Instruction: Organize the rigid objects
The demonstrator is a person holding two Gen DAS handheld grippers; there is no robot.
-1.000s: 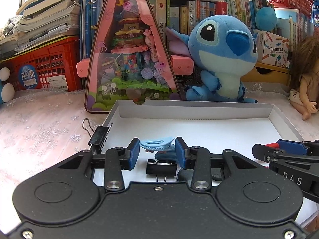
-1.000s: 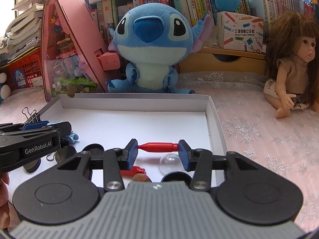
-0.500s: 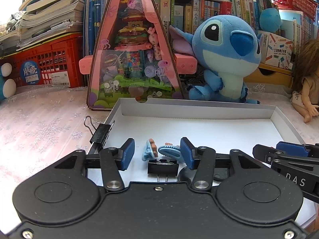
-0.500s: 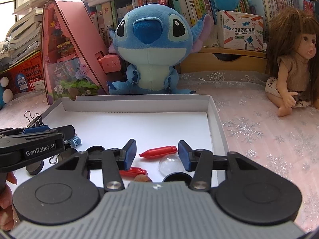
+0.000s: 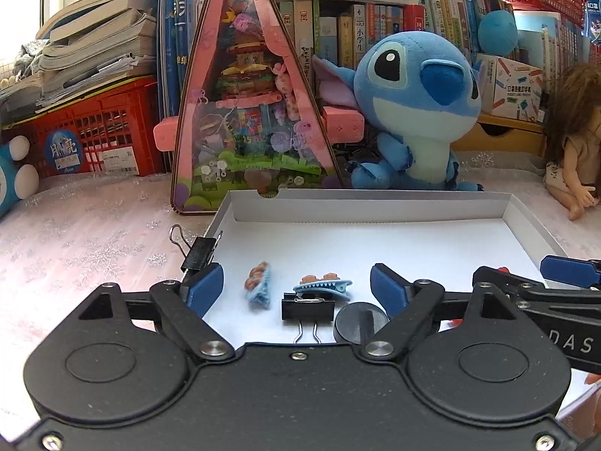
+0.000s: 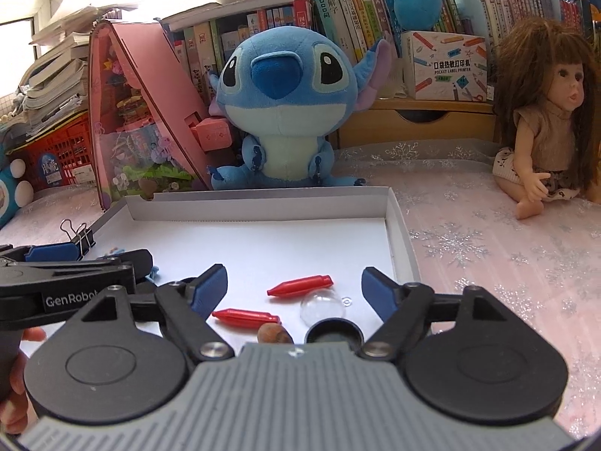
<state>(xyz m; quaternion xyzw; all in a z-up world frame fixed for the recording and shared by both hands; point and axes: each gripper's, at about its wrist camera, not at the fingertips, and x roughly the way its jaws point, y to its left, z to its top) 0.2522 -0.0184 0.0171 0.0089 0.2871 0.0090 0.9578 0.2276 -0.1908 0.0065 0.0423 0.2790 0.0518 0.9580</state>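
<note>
Blue hair clip (image 5: pixel 322 288) dropped into white tray (image 5: pixel 375 208), red cap (image 6: pixel 300 286) too; left tool (image 5: pixel 296 289) and right tool (image 6: pixel 295 287) jaws spreading apart, gripping nothing.

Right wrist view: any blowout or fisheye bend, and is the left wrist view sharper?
Right wrist view: top-left window area is blown out white, and the white cardboard tray edges bow. Left wrist view: evenly lit, with the two blue toothed hair clips crisp; only the brown-haired doll at the frame edge smears.
</note>
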